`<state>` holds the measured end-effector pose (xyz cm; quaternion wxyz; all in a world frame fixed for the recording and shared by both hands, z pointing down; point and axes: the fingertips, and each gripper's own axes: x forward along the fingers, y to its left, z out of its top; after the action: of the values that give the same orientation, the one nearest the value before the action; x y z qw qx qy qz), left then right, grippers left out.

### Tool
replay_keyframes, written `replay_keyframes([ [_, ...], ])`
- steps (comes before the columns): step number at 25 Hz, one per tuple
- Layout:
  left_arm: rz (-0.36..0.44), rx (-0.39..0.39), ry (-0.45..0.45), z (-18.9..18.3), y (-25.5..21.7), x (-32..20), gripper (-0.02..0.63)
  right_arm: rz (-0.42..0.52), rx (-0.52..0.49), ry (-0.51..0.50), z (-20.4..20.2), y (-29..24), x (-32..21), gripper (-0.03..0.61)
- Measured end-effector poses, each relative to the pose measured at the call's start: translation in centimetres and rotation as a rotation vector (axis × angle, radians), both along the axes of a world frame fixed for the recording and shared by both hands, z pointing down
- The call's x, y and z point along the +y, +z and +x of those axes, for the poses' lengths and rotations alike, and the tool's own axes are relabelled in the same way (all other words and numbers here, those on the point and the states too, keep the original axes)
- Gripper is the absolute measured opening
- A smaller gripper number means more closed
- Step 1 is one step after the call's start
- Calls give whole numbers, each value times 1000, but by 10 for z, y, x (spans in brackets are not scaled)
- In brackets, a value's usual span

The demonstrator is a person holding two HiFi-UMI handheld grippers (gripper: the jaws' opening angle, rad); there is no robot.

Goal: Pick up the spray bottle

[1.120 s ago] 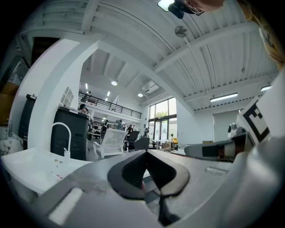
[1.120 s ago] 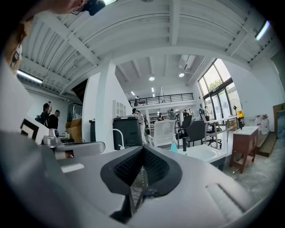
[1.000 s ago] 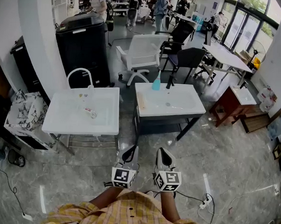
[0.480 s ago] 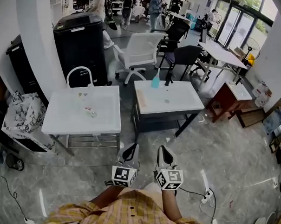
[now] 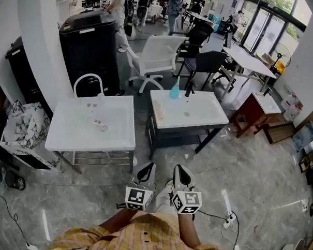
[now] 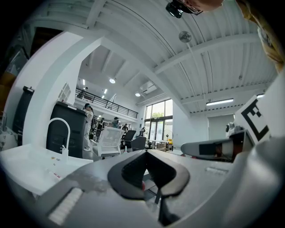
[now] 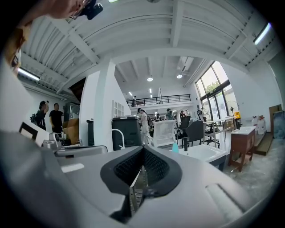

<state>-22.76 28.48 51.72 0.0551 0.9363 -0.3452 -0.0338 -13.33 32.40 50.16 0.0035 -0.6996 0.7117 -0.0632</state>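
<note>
The spray bottle (image 5: pixel 174 90) is a small teal bottle standing upright at the far edge of the white sink table (image 5: pixel 208 121) on the right, beside a dark tap. In the right gripper view the spray bottle (image 7: pixel 175 147) shows small and far off, just right of the jaws. My left gripper (image 5: pixel 145 171) and right gripper (image 5: pixel 181 172) hang side by side low in the head view, over the floor and well short of the table. Both point level, with their jaws closed together and nothing between them.
A second white sink table (image 5: pixel 57 138) with a curved white tap (image 5: pixel 89 81) stands on the left. Behind it is a tall black bin (image 5: pixel 90 46). A white chair (image 5: pixel 157 57), black chairs (image 5: pixel 208 64) and a wooden cabinet (image 5: pixel 255 113) stand beyond. A power strip (image 5: pixel 230 223) lies on the floor.
Both grippers keep their places side by side and stay shut while the view creeps slightly toward the tables. A person by the black bin has walked a little.
</note>
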Motion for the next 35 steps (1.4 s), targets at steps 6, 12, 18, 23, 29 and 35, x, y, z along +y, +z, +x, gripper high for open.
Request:
replay_keyframes([
  [6, 19, -36, 16, 26, 7, -23, -2, 6, -10, 5, 22, 7, -25, -2],
  [12, 4, -40, 19, 63, 13, -60, -2, 10, -38, 15, 61, 12, -62, -2],
  [18, 21, -88, 14, 115, 22, -118, -2, 12, -67, 13, 118, 18, -124, -2],
  [23, 26, -97, -29, 155, 11, -172, -2, 26, -67, -24, 159, 2, -181, -2],
  [29, 41, -109, -79, 204, 5, -225, -2, 24, -72, -72, 211, 0, -241, -2],
  [35, 49, -113, -128, 244, 1, -261, -2, 30, -81, -125, 251, -2, -284, -2],
])
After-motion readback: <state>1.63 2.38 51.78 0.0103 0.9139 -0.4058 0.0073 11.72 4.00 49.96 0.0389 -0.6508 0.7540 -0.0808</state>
